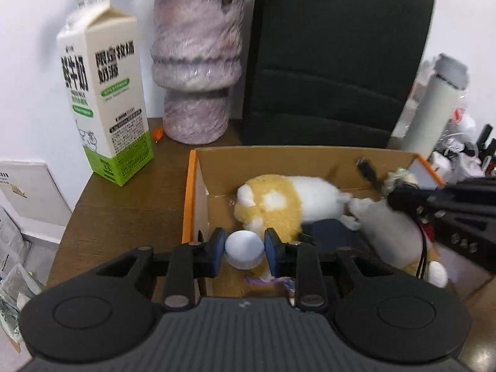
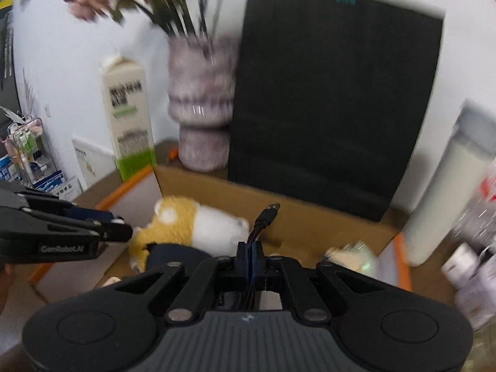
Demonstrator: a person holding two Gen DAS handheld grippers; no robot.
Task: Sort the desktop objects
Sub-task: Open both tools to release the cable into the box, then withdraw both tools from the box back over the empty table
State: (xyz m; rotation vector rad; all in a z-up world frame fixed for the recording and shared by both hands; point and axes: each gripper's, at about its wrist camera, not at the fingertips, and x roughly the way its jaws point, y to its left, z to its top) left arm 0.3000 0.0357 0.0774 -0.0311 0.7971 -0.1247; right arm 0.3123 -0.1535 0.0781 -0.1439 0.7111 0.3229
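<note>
My left gripper (image 1: 245, 249) is shut on a small pale blue-white ball (image 1: 244, 249) and holds it over the near left corner of an open cardboard box (image 1: 279, 158). A yellow and white plush toy (image 1: 279, 201) lies inside the box, with a second pale plush (image 1: 390, 232) to its right. My right gripper (image 2: 251, 257) is shut on a black USB cable (image 2: 268, 212) above the box (image 2: 310, 217), its plug pointing up. The right gripper also shows at the right edge of the left wrist view (image 1: 443, 204). The left gripper shows in the right wrist view (image 2: 117, 231).
A milk carton (image 1: 105, 99), a purple-white vase (image 1: 195, 62) and a black paper bag (image 1: 334, 62) stand behind the box on the brown desk (image 1: 124, 210). A white bottle (image 1: 434, 108) and small clutter sit at the right. The desk's left edge drops off.
</note>
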